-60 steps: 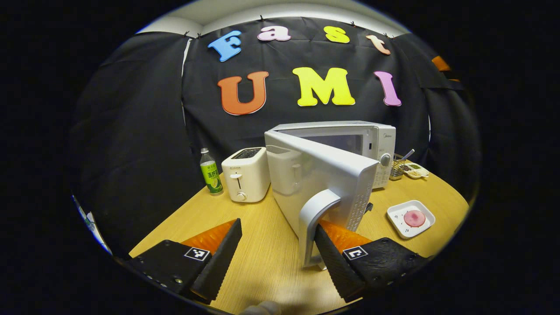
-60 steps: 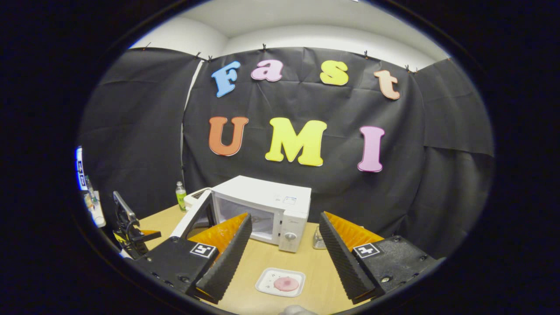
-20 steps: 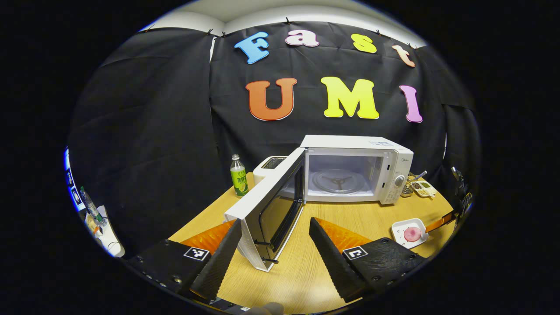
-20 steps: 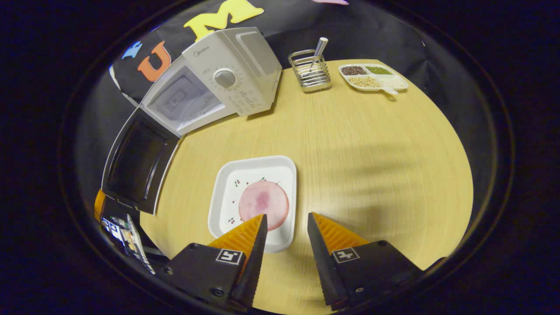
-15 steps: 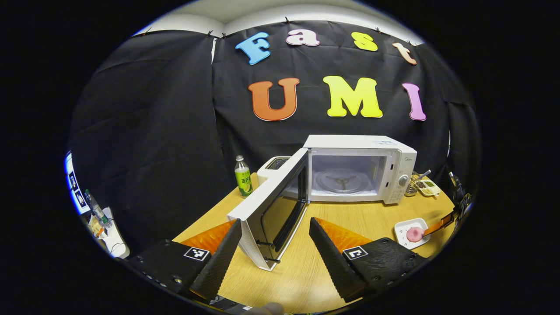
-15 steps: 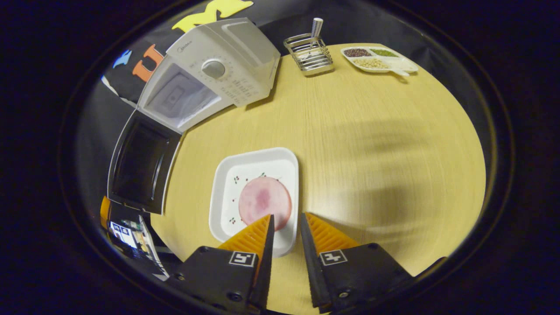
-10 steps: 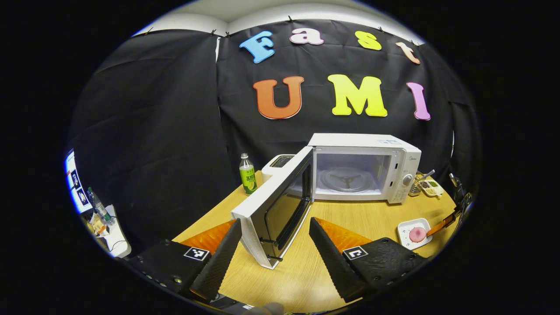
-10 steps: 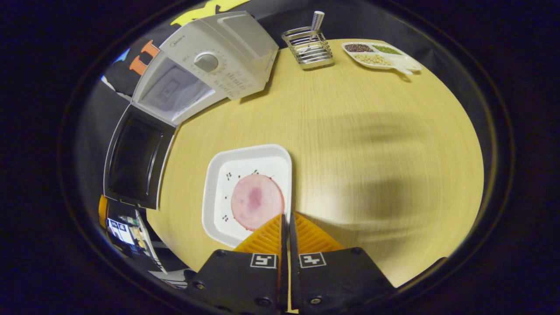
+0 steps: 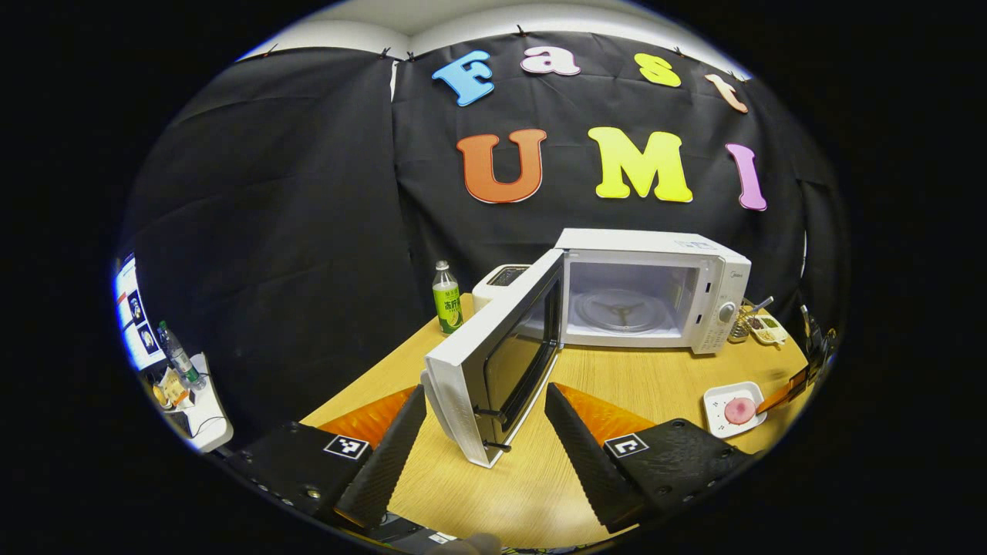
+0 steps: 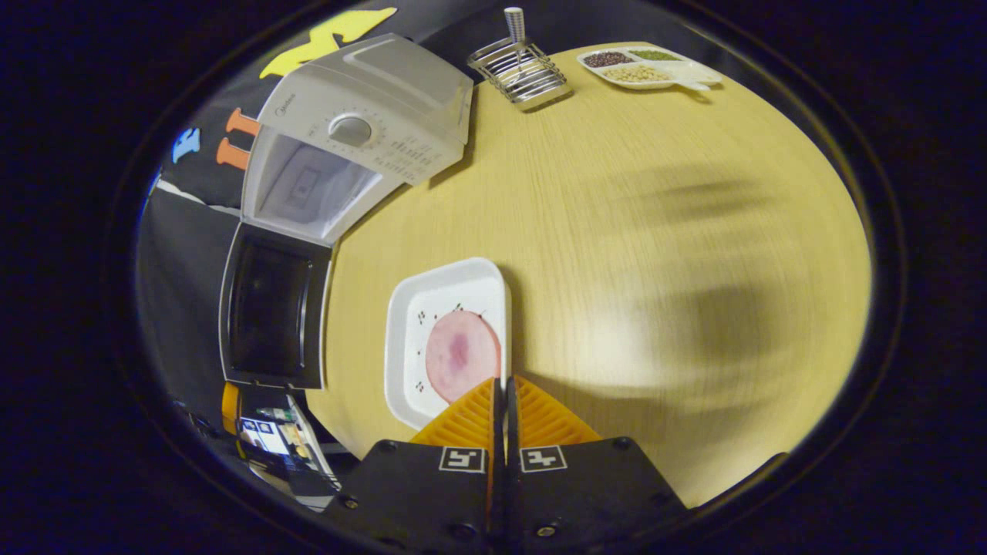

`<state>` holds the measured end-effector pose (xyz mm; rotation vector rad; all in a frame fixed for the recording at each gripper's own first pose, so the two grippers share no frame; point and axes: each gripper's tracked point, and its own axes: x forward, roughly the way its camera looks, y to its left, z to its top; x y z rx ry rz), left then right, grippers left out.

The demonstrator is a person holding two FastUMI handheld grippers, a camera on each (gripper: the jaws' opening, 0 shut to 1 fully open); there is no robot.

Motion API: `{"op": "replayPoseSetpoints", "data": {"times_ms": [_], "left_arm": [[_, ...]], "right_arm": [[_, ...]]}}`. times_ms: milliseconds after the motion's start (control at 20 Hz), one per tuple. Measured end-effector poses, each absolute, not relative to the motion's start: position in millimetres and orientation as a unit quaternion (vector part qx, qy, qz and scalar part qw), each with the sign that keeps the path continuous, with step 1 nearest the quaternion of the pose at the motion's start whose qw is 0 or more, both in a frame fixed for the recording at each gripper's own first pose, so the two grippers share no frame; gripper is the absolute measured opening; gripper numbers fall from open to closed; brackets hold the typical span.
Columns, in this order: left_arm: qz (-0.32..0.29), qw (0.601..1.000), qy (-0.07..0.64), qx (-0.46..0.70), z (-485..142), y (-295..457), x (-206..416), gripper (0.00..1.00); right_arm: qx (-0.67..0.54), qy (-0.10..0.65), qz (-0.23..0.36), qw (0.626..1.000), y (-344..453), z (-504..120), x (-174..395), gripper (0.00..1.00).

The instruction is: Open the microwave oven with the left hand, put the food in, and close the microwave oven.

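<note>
At lower centre, the plate (image 10: 432,324) is pinched by its rim in the closed right gripper (image 10: 505,385); the food (image 10: 461,353) could be tipped off.

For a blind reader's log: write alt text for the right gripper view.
Seen from above, the right gripper is shut on the near rim of a white plate carrying a round pink slice of food on a wooden table. Beyond it, the microwave stands with its door swung open.

toaster (image 9: 503,275) mostly hidden behind microwave door (image 9: 493,361), plate (image 10: 443,339) near edge covered by hand-held gripper (image 10: 505,395)
</note>
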<state>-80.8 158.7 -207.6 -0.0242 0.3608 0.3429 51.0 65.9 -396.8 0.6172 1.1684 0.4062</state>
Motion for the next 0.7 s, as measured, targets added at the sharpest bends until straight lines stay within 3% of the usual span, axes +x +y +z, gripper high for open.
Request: {"op": "replayPoseSetpoints", "data": {"times_ms": [350, 700], "left_arm": [[0.158, 0.970, 0.185, -0.006, -201.4, 157.5, -84.2, 0.95], [0.132, 0.975, 0.179, 0.000, -177.1, 147.2, -74.7, 0.95]], "right_arm": [[0.391, 0.494, 0.208, 0.748, 130.5, -346.1, 45.5, 0.04], [0.489, 0.401, 0.150, 0.760, 195.5, -285.7, 91.8, 0.03]]}}
